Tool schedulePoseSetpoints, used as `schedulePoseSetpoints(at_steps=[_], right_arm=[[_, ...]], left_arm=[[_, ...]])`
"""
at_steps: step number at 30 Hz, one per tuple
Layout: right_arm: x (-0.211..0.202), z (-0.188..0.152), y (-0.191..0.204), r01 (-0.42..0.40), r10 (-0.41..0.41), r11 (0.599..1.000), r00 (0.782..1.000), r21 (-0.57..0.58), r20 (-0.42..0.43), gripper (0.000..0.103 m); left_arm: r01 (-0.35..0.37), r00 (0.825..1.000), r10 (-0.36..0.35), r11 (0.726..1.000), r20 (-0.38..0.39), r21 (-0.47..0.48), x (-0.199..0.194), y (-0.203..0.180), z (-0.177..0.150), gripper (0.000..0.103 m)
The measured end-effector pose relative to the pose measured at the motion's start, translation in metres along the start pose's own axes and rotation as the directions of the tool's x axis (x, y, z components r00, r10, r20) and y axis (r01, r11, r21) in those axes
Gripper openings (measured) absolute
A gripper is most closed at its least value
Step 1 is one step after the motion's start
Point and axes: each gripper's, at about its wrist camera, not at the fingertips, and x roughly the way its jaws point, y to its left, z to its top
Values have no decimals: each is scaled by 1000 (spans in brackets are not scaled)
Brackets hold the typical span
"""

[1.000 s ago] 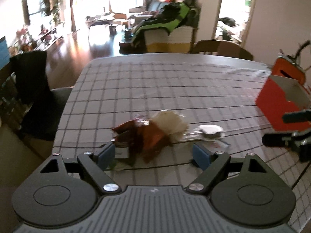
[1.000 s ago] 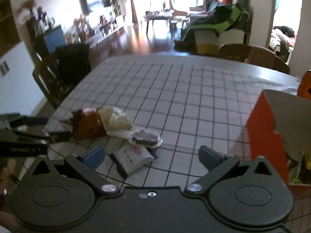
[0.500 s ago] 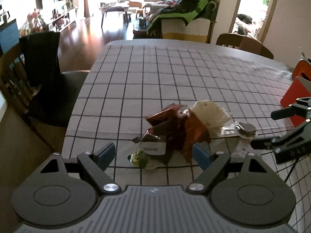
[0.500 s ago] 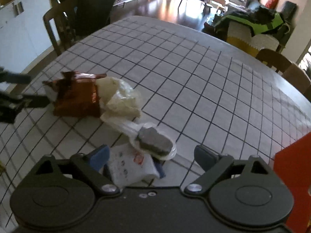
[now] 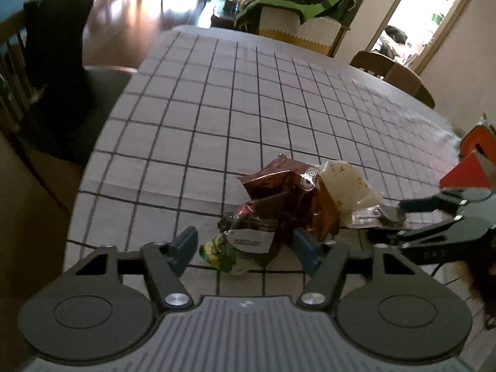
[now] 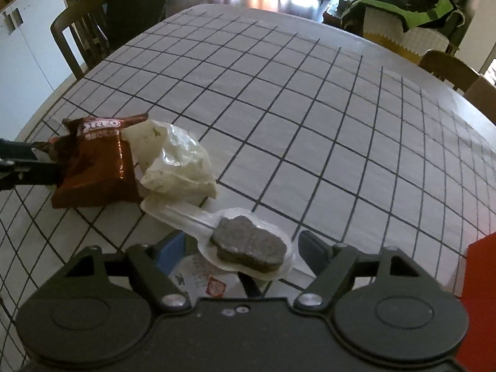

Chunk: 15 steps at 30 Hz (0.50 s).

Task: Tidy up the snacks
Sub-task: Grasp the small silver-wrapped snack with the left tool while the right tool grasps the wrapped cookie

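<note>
A pile of snacks lies on the checked tablecloth (image 5: 217, 99). A brown Oreo bag (image 5: 291, 195) (image 6: 96, 167) lies beside a pale clear bag (image 5: 347, 183) (image 6: 176, 164), with a small green packet (image 5: 218, 252) in front. My left gripper (image 5: 246, 246) is open, its fingers on either side of the green packet and the Oreo bag's near end. My right gripper (image 6: 240, 248) is open around a dark cookie in clear wrap (image 6: 248, 243), which lies over a white packet (image 6: 204, 282).
A red box (image 5: 468, 170) (image 6: 480, 279) stands at the right edge of the table. Wooden chairs (image 6: 80, 31) stand along the left side and at the far end (image 5: 393, 71). The table's left edge (image 5: 83, 167) is close to the left gripper.
Both grippers have moved forward and down onto the pile. The left one now straddles the green packet and the Oreo bag; the right one now straddles the wrapped cookie.
</note>
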Motion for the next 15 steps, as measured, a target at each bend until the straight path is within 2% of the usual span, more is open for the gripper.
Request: schedulePoseSetpoints(at_steps=[4,7,15], right_arm=[[7,2,0,10,-10,1000,1000,6,2,72],[5,2,-2,10,-10,1000,1000,30,11,66],[3,-2,-2,25,-26,999,999,43,33,65]], left_arm=[[19,1000,-19,1000,-8,-10,3,1,3,51],[29,999,-29,1000,-25,-9,7,-1,2,39],[38,999,-38,999,-18,-13,8,-2,2,28]])
